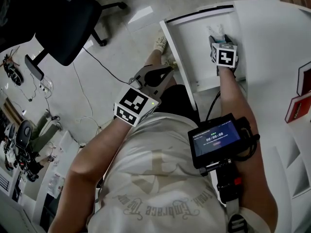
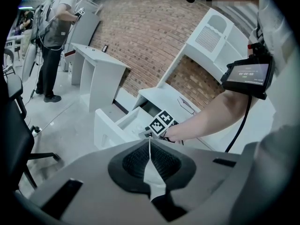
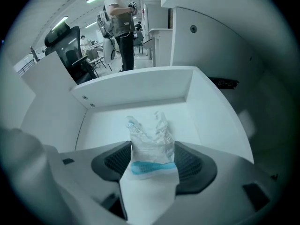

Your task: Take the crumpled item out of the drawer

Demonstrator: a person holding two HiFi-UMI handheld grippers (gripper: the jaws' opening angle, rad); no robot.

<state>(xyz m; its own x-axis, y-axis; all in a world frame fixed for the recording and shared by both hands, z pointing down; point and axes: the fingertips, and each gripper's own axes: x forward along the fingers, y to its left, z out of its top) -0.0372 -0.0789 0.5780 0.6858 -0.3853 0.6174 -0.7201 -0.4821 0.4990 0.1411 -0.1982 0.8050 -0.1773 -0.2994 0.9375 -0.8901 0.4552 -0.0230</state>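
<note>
The white drawer [image 1: 176,47] is pulled out from the cabinet. A crumpled white wrapper with a blue stripe [image 3: 150,142] lies on its floor, also glimpsed in the head view as a pale wrapper [image 1: 219,29]. My right gripper [image 1: 220,37] reaches steeply down into the drawer. In the right gripper view, the right gripper [image 3: 153,150] stands open with the wrapper between its black pads [image 3: 190,165]. My left gripper [image 1: 164,72] hovers outside the drawer's left side, shut and holding nothing. In its own view, the left gripper [image 2: 150,142] looks toward the drawer [image 2: 112,125] and the right gripper's marker cube [image 2: 161,123].
A black office chair [image 1: 63,23] stands on the floor to the left, with cables trailing near it. The white cabinet top [image 1: 277,38] runs right of the drawer, with red objects [image 1: 300,98] at its edge. A screen [image 1: 216,140] is strapped to my right forearm. Another person [image 2: 54,27] stands by a white desk [image 2: 96,64].
</note>
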